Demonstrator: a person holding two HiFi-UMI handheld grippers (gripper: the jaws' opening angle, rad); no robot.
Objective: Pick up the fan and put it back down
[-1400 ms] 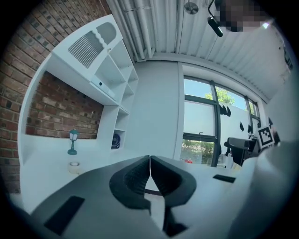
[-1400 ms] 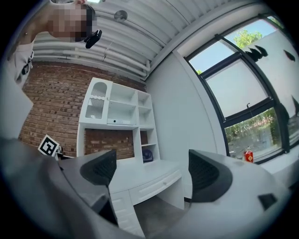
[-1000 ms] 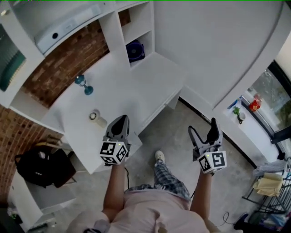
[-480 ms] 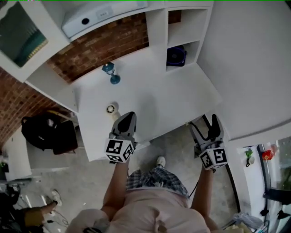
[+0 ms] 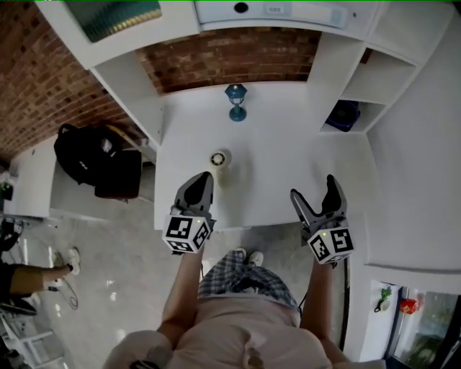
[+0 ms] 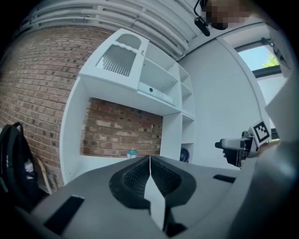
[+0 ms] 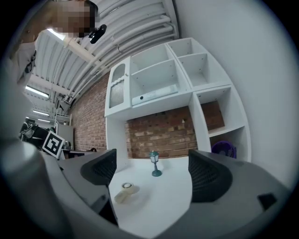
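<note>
Fan (image 5: pixel 344 115): small, dark, in shelf (image 5: pixel 323 79) cubby, upper right. Probably light, rigid, grille fragile; grip by base. Left tongs (image 5: pixel 202 180) together, right tongs (image 5: pixel 314 189) apart, both empty.

I'm looking down on a white desk (image 5: pixel 288 180) that's running back to a brick wall (image 5: pixel 230 54). Two small things are sitting on its top. A teal lantern figure (image 5: pixel 235 101) is standing upright near the back edge. A cream roll (image 5: pixel 219 160) is lying closer to me, well apart from the lantern. A white shelf unit (image 5: pixel 328 65) is rising at the desk's back right corner, and a dark blue fan (image 5: pixel 344 115) is resting in its lowest cubby. The shelf above the desk is carrying a long white device (image 5: pixel 270 10). The rest of the desk is showing bare white.
</note>
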